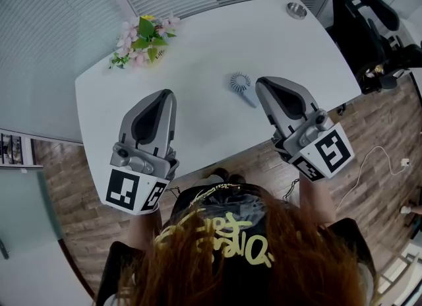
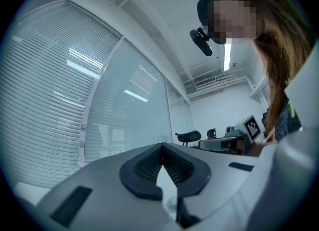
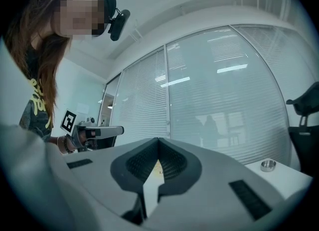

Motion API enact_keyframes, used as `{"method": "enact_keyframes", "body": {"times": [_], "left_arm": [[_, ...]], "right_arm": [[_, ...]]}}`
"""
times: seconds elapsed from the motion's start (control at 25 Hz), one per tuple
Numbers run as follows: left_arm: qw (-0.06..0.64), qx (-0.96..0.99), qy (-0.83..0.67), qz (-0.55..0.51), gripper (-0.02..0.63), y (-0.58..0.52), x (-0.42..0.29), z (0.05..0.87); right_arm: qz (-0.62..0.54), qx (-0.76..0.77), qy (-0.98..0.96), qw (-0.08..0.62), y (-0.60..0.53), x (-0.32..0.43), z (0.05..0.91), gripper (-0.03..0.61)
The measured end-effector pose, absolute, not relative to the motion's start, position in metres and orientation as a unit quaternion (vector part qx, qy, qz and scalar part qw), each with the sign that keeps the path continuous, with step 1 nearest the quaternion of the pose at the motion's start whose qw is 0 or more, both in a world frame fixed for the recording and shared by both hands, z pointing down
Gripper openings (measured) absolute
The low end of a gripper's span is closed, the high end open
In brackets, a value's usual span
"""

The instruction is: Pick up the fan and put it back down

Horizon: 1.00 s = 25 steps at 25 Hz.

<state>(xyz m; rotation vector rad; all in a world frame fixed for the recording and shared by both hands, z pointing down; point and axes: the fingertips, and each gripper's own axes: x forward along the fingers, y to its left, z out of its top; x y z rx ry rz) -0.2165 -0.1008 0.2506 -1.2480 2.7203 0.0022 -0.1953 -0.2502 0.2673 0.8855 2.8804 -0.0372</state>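
Note:
A small grey hand-held fan [image 1: 240, 83] lies flat on the white table [image 1: 198, 67], its handle pointing toward the near right. My right gripper [image 1: 260, 82] hovers just right of the fan, jaws shut with nothing between them. My left gripper [image 1: 169, 93] is held over the table to the fan's left, also shut and empty. In the left gripper view the jaws [image 2: 160, 146] meet at the tip, and the right gripper [image 2: 234, 143] shows beyond them. The right gripper view shows its own tips [image 3: 158, 139] together and the left gripper [image 3: 92, 132] off to the side.
A bunch of pink flowers [image 1: 141, 39] lies at the table's far left corner. At the far right corner sits a small metal dish [image 1: 297, 10]. Black office chairs [image 1: 369, 41] stand right of the table on the wooden floor. Glass walls with blinds [image 2: 60, 100] surround the room.

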Motion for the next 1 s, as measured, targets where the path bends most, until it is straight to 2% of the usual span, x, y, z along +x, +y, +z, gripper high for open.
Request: {"method": "enact_keyframes", "body": {"times": [1.0], "left_arm": [[0.077,-0.420,0.904,0.003,-0.008,-0.1051,-0.2195,0.2517]], "right_arm": [[-0.005,0.284,0.957,0.061,-0.2552,-0.1969,0.2697,0.003]]}}
